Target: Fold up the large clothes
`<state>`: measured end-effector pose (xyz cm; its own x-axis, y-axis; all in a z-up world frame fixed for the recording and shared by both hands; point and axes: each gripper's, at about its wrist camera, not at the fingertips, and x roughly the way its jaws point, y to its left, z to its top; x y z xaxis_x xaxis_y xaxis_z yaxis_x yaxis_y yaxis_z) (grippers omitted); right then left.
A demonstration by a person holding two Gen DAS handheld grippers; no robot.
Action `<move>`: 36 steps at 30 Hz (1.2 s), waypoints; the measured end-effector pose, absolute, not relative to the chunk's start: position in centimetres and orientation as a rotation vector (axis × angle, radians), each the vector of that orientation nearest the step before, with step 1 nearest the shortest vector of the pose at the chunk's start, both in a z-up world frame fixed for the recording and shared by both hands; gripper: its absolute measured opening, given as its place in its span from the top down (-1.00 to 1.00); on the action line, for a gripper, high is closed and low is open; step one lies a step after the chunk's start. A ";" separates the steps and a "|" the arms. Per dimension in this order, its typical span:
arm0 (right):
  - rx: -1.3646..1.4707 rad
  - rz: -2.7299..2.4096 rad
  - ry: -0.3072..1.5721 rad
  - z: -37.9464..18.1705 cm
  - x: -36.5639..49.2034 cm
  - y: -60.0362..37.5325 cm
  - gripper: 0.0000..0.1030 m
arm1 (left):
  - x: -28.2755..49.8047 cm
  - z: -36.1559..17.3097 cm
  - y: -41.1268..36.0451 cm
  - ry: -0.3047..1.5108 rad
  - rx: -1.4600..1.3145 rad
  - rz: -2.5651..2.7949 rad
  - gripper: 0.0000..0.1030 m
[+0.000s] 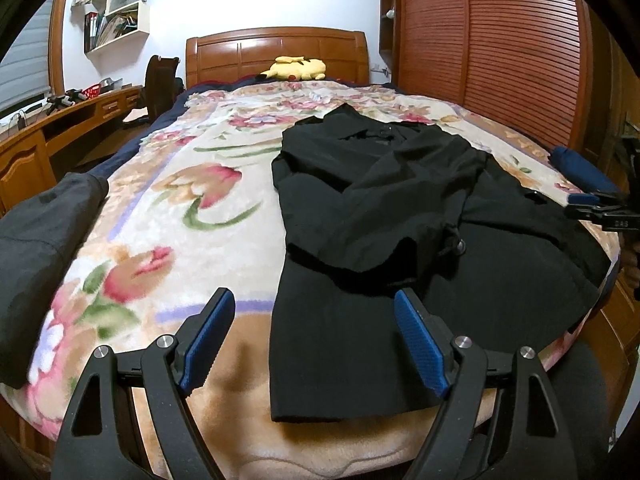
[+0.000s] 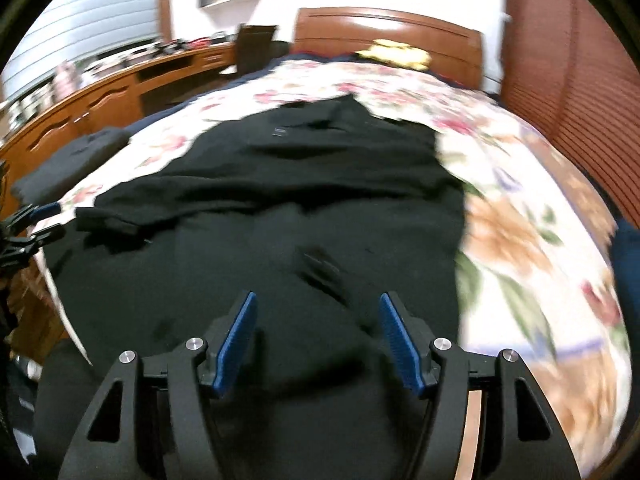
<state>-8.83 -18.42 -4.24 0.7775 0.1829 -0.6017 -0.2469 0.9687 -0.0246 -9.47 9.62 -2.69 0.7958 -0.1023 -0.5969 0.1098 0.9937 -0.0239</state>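
Black coat point(image 1: 400, 216) lay spread on the floral blanket point(image 1: 168, 200), toward the near right part of the bed, collar end pointing at the wooden headboard point(image 1: 276, 54) and hem hanging by the near edge. One sleeve was already crossed over the chest w/ its cuff near the middle, so I'd judge the fold was partway in: sleeves being tucked, body not yet doubled.

Left gripper point(image 1: 316, 340) hovered over the near-left hem corner, jaws wide apart, nothing between the blue pads point(image 1: 208, 340). Right gripper point(image 2: 318, 336) hung above the lower mid of the coat, jaws also spread, empty. Right-wrist view was smeared, so fine creases there couldn't be made out.

Next move, as I read it: both grippers need to drop to the hem, one per corner, pinch only the top layers & carry the bottom up toward the collar. Cloth looked thick and limp, so a shallow bite might slip, and the crossed sleeve could slide out if the lift wasn't even.

Other stuff around: a dark gray garment point(image 1: 36, 248) at the bed's left edge, well apart from the coat; yellow plush toy point(image 1: 298, 69) by the headboard; something navy point(image 1: 576, 168) at the right edge.
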 end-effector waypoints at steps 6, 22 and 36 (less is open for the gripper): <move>-0.057 0.142 0.667 -5.9 -10.3 -21.0 -0.27 | -9.7 -3.3 9.6 0.659 0.009 -0.099 -0.60; -0.073 0.186 0.697 -5.4 -14.6 -25.3 -0.27 | -10.8 -4.4 10.2 0.695 0.004 -0.087 -0.46; -0.035 0.207 0.695 -5.2 -17.0 -25.5 -0.27 | -11.1 -4.8 9.6 0.690 0.012 -0.118 -0.13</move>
<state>-17.00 -25.52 -5.18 0.7481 0.1779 -0.6393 -0.2012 0.9788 0.0368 -11.06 9.64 -4.77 0.7650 -0.1050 -0.6354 0.1126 0.9932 -0.0285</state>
